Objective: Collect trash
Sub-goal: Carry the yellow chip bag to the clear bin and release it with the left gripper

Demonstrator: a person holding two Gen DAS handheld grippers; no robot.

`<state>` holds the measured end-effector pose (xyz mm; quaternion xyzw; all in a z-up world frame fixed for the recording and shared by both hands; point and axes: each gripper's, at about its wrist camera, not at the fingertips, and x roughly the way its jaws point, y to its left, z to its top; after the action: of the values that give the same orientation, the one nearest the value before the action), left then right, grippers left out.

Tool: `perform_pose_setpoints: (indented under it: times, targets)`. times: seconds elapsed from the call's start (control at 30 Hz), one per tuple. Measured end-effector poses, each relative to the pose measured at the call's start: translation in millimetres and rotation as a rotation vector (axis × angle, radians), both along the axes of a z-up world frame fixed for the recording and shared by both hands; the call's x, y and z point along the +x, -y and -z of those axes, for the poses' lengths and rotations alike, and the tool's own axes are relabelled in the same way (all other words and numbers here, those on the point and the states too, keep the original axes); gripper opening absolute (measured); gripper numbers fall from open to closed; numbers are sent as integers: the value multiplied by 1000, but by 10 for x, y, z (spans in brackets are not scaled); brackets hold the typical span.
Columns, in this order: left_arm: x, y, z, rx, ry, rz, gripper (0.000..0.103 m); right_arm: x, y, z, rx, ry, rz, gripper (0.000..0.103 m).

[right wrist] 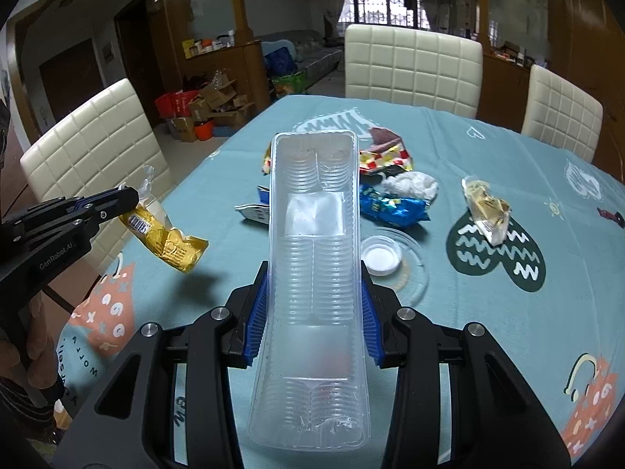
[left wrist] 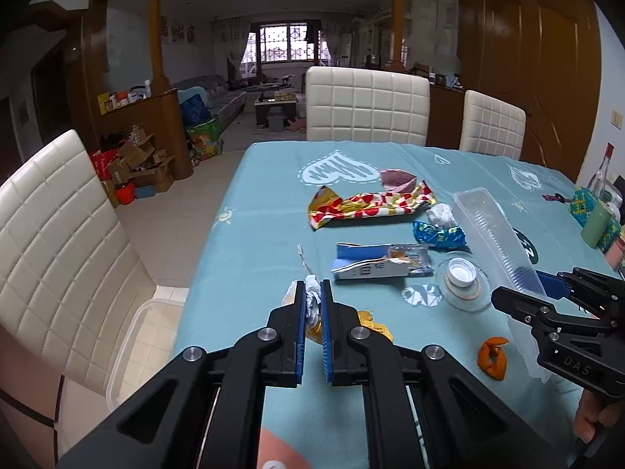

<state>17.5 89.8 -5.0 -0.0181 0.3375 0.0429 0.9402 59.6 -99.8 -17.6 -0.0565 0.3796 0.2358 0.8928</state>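
Note:
My left gripper [left wrist: 312,289] is shut on a gold candy wrapper [right wrist: 168,238], which hangs above the table's left edge; its crumpled end shows between the blue pads. My right gripper [right wrist: 314,273] is shut on a long clear plastic tray [right wrist: 312,273] and holds it tilted above the teal tablecloth [left wrist: 254,242]. In the left wrist view the right gripper [left wrist: 547,293] holds the tray [left wrist: 488,226] at the right. On the cloth lie a red-and-yellow wrapper [left wrist: 371,205], a blue wrapper [left wrist: 437,234], a blue-and-silver packet [left wrist: 383,264], a white tissue [right wrist: 410,185], a white cap [left wrist: 463,271] and an orange peel [left wrist: 493,357].
White padded chairs stand at the left [left wrist: 58,242] and on the far side [left wrist: 367,105]. A clear plastic bin [left wrist: 129,336] sits on the floor by the table's left edge. A green cup [left wrist: 595,222] and bottles stand at the right edge. A clear wrapper [right wrist: 486,211] lies to the right.

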Motion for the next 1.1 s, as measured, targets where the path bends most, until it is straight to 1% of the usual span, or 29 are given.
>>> perform_pose_setpoints:
  times: [0.4,0.77,1.1]
  targets:
    - [-226,-495,39,-30,6,-93,7,-105,-624,-59,-50,19,-97,44]
    - [-479,-961,66,-29,21,-177,7,-196,-1214,-123,-95,52,-181,44]
    - [-664,-1438,190,-40,18,-273,7,-230,-1658,-126,-136,73,-246,44]
